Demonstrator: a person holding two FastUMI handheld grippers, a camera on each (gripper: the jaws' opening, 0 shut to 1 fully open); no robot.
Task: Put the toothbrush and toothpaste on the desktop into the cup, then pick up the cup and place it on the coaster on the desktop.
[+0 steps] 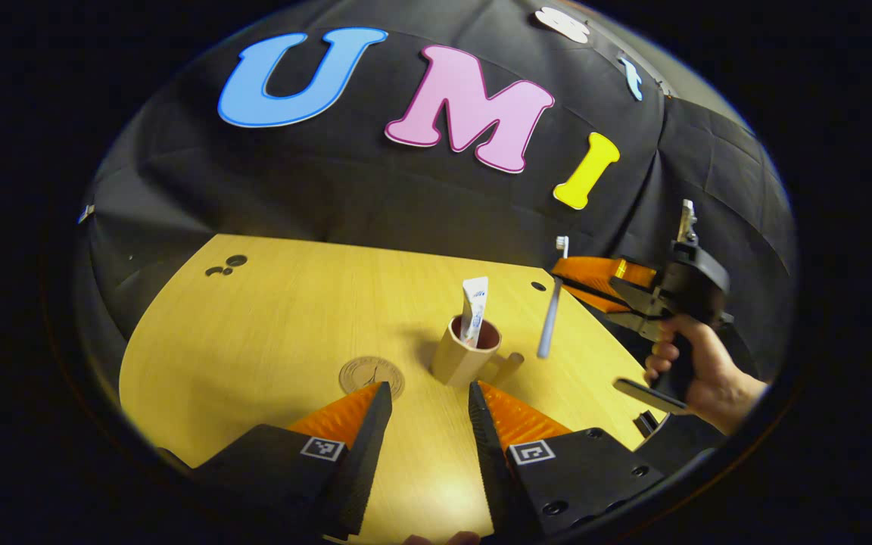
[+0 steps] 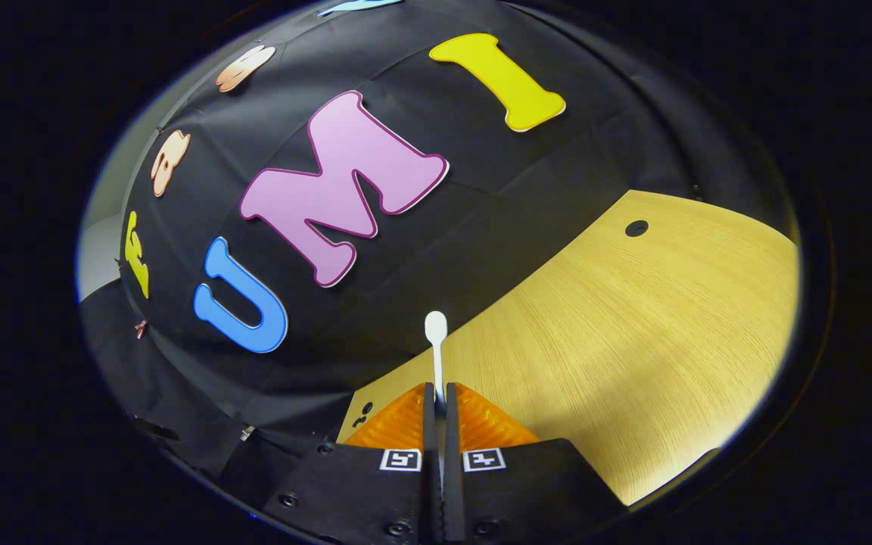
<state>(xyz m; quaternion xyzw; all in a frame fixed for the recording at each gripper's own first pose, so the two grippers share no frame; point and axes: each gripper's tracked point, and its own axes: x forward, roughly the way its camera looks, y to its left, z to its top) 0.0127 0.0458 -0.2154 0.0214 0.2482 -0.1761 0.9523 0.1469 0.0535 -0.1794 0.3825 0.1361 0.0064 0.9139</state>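
Left gripper (image 1: 425, 401) hangs low with its fingers apart, holding nothing. Just past it sits the coaster (image 1: 372, 375), then the cup (image 1: 466, 352) with the toothpaste (image 1: 474, 306) already inside. Farther off, the right gripper (image 1: 568, 284) pinches the toothbrush (image 1: 549, 322). Toothbrush and cup move are left.

A staged recording booth was indicated: black cloth wall (image 1: 375, 197) was hung directly behind a bare wooden desktop (image 1: 284, 318), with marker tags fixed to handheld rigs.
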